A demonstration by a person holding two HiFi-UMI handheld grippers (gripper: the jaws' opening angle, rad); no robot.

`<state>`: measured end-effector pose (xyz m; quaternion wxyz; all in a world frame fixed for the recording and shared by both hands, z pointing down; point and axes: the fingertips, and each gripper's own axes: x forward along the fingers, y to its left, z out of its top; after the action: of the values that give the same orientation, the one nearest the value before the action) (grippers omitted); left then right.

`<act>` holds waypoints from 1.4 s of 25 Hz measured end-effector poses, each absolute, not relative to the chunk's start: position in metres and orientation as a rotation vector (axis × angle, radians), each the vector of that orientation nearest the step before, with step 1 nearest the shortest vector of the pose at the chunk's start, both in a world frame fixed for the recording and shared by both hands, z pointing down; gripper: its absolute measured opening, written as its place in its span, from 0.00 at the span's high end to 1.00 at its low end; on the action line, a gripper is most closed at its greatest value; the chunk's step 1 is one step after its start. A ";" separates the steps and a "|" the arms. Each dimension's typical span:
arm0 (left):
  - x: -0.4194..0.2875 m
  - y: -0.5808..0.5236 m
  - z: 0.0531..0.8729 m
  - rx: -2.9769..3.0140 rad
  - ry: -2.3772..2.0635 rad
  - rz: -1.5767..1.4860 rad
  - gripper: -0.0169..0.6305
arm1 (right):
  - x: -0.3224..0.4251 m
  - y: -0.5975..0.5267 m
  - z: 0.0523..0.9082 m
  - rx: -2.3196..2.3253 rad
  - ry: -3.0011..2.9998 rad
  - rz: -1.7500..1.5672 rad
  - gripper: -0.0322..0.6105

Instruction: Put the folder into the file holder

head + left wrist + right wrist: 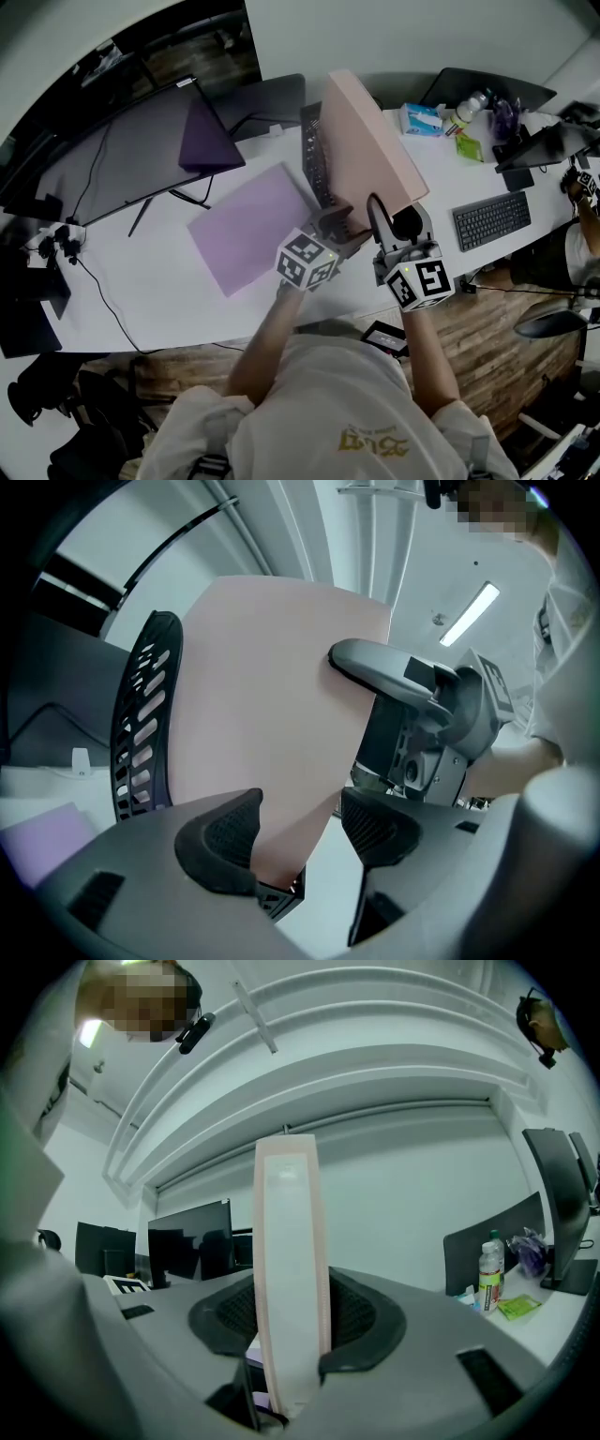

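Folder (pixel 366 141): pink, on edge, off the desk (pixel 150 272), over the middle of the desk toward its far edge. One broad face is turned to the holder (pixel 315 159), the black mesh rack standing just beside it on the left. In the left gripper view the holder's slotted wall (pixel 141 728) sits right against the folder's left side; I cannot tell if they touch.

Right gripper (pixel 392 225): jaws closed on the folder's near edge low down, both pads pressed to it (pixel 291 1321). The folder's weight seems to hang from this one grip, so the sheet can hang plumb for a vertical drop into a slot.

Left gripper (pixel 337 225): jaws wide apart around the folder's lower corner (pixel 300 832). The corner lies against the left pad and there is a clear gap to the right pad. So nothing is clamped. Judged role: a loose fence that stops the corner from swinging while it is steered.

Step in hand, as I judge it: lining the bottom edge up with a slot. Folder not yet in.

Also on the desk: a purple folder (pixel 253 225) flat near the front edge, left of both grippers.
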<state>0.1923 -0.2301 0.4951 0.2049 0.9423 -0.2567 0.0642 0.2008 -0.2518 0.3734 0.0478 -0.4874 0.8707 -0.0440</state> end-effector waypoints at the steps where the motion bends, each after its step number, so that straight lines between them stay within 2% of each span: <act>1: 0.192 -0.230 0.498 2.621 -0.717 0.187 0.53 | 0.200 -0.252 0.377 -1.489 2.667 -0.135 0.67; 14: 0.193 -0.234 0.531 2.605 -0.746 0.323 0.51 | 0.197 -0.255 0.410 -1.529 2.735 -0.126 0.66; 35: 0.191 -0.231 0.549 2.645 -0.777 0.426 0.52 | 0.193 -0.254 0.441 -1.569 2.772 -0.209 0.65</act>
<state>0.1906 -0.2308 0.5485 0.1751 0.9335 -0.2743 0.1503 0.1930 -0.2544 0.4406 -0.0252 -0.4913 0.8682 -0.0655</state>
